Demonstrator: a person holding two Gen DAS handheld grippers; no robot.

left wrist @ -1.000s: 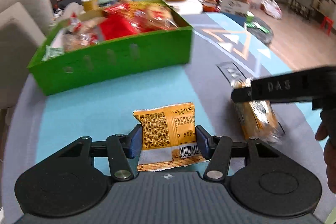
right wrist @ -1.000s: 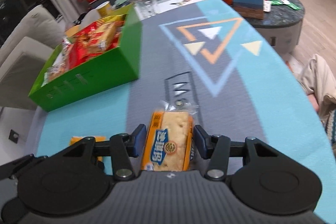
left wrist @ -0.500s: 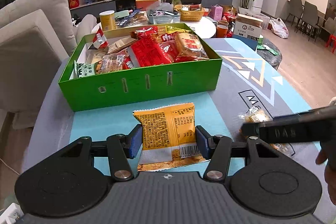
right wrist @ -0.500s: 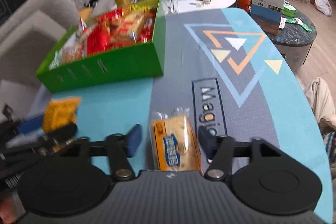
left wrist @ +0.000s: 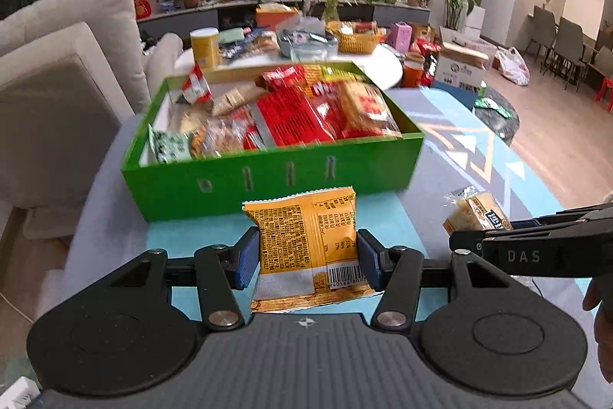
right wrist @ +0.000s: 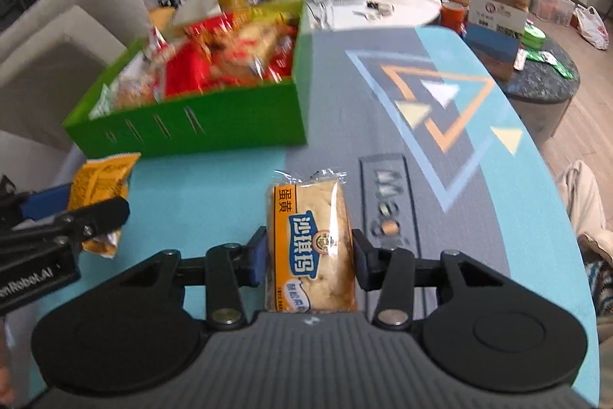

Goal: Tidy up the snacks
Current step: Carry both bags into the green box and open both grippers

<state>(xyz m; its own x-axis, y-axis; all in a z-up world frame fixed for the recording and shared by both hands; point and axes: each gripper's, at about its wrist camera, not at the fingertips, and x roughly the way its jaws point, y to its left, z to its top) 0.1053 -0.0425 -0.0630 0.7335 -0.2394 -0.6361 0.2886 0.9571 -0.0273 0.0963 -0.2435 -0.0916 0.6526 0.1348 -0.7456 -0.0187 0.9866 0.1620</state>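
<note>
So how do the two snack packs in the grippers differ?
The orange packet in the left gripper is opaque, flat and wide, showing its back with fine print and a barcode. The cake pack in the right gripper is narrower and plump, with a clear window showing the pale cake and a blue label facing up. Shared: each sits lengthwise between its gripper's pads, short of the green box.
</note>
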